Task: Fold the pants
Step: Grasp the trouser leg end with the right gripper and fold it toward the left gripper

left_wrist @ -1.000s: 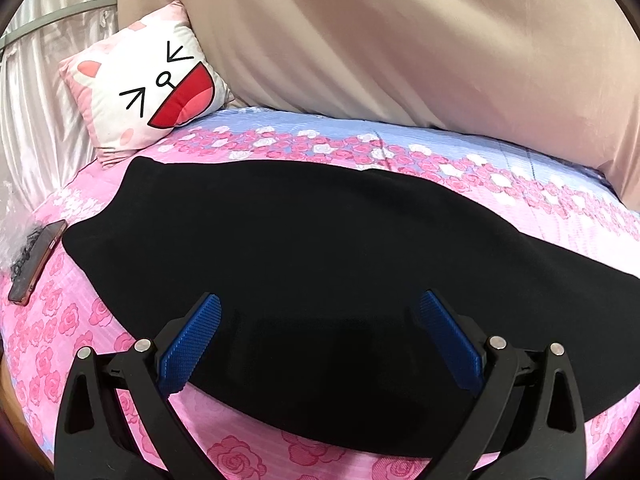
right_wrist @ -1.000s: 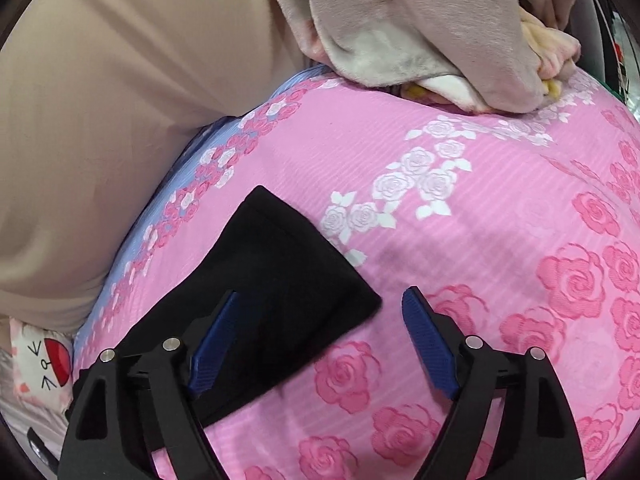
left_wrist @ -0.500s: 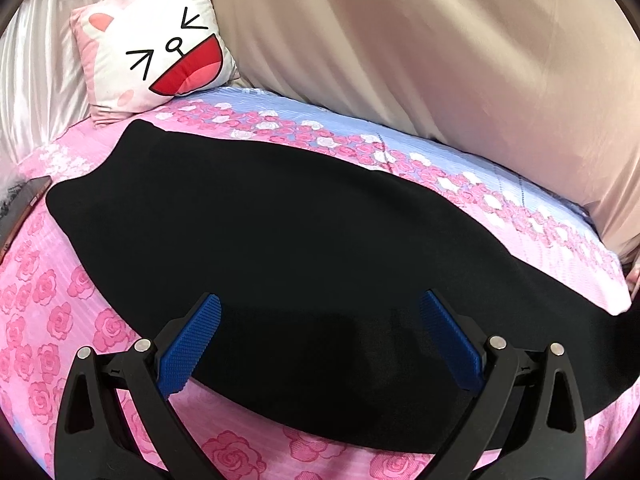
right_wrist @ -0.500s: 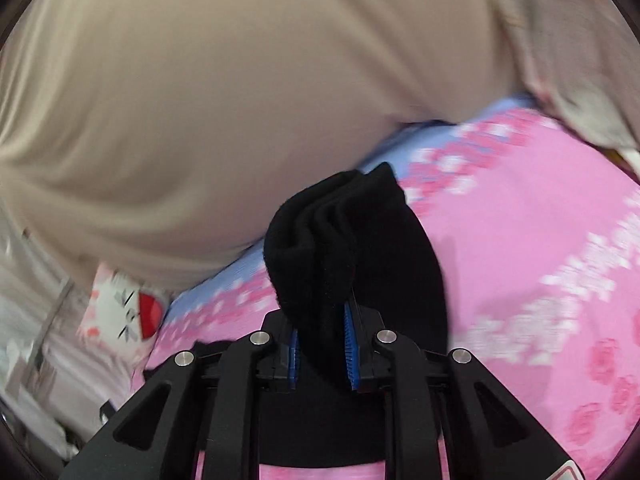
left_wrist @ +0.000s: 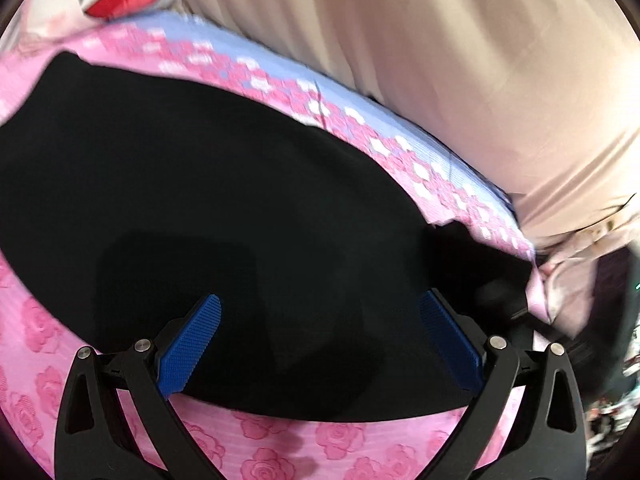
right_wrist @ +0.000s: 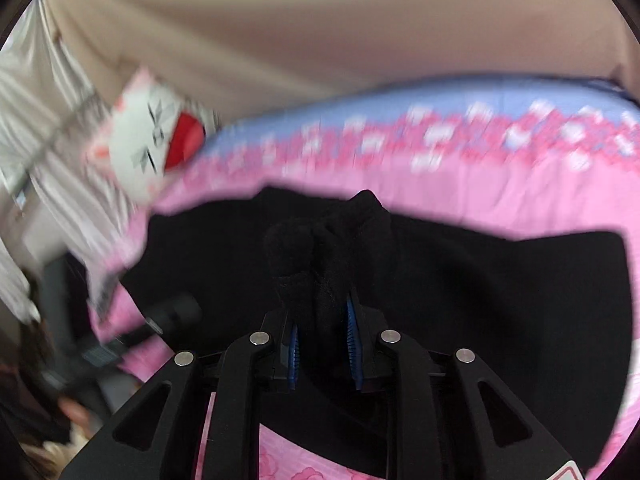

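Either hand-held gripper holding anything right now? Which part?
Right hand-held gripper pinches a bunched end of the black fabric pants, jaws easing open. Left hand-held gripper is open over them, holding nothing.

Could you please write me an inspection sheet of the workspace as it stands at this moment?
Surface: bed with a pink rose-print sheet, lilac band along the far side.
Job's things: black pants spread flat across the sheet; one end bunched and lifted in the right gripper.
Clutter: cartoon-face pillow at the head of the bed; a blurred dark object near the left edge of the right wrist view, not identifiable.
Grippers: left gripper open, hovering above the pants; right gripper's pads pinch the pants fold, jaws easing open slightly.
Cables: nothing seen.
Surroundings: beige cloth draped behind the bed; pale curtain at the left.
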Demonstrator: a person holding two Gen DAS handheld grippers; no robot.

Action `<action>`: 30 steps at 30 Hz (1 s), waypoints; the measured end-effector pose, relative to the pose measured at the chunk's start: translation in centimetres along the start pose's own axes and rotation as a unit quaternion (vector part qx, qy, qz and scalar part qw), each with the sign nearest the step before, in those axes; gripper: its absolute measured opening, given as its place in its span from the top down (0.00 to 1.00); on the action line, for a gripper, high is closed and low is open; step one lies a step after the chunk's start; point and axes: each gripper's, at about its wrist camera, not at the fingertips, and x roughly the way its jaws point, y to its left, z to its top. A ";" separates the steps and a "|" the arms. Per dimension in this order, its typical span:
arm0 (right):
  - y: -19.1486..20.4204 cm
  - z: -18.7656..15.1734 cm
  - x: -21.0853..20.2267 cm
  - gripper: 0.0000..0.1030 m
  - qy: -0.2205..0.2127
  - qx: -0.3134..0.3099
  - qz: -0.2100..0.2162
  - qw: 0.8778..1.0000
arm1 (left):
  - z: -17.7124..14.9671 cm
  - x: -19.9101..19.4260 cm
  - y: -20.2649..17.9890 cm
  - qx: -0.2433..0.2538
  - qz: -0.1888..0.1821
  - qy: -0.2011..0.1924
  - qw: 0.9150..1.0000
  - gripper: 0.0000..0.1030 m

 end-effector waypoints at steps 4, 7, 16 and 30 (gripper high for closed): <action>0.7 -2.1 1.4 0.57 0.018 -0.025 -0.011 0.999 | 0.7 0.9 0.2 -0.018 -0.010 0.029 0.999 0.05; 0.3 -2.7 -1.9 0.47 -0.005 -0.014 0.018 1.000 | 1.2 1.6 -0.8 -0.017 -0.025 0.058 0.998 0.05; -7.9 -6.3 -13.8 0.31 -0.120 0.106 -0.078 0.984 | 0.5 5.7 -6.4 0.016 -0.001 0.102 0.995 0.05; -14.6 -10.4 -16.8 0.30 -0.155 0.208 -0.070 0.963 | 3.4 3.2 -8.0 0.078 0.048 0.052 0.994 0.84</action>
